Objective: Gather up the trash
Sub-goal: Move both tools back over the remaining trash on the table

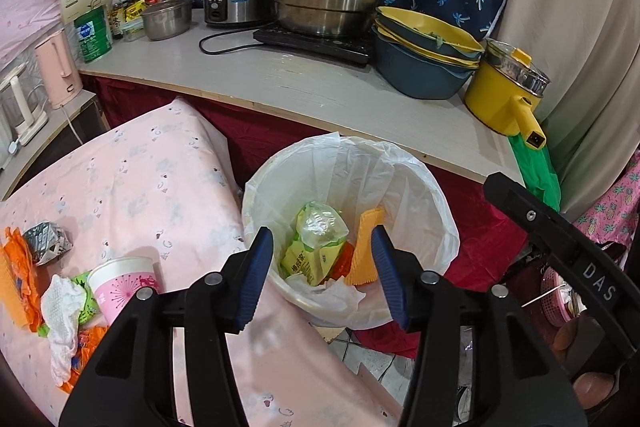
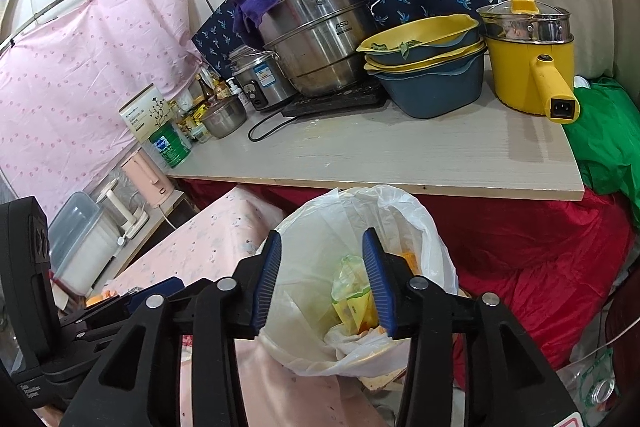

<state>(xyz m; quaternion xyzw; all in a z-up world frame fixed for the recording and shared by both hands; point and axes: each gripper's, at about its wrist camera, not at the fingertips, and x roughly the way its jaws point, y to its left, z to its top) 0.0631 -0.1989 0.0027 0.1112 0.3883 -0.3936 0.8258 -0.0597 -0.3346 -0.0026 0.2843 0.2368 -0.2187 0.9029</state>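
Both grippers hang over the white bin (image 1: pixel 436 227), which stands by the near edge of the tabletop (image 1: pixel 320 87) and beside the corner of the pink bed (image 1: pixel 140 187). The left gripper (image 1: pixel 322 275) has its jaws parted with nothing between them; the right gripper (image 2: pixel 320 281) is the same. Inside the bin's plastic liner lie a green-yellow wrapper (image 1: pixel 310 247), an orange comb-like piece (image 1: pixel 366 247) and a crumpled tissue (image 1: pixel 340 293). On the bed, more trash lies together: a paper cup (image 1: pixel 124 283), a white tissue (image 1: pixel 64 315) and orange wrappers (image 1: pixel 20 279).
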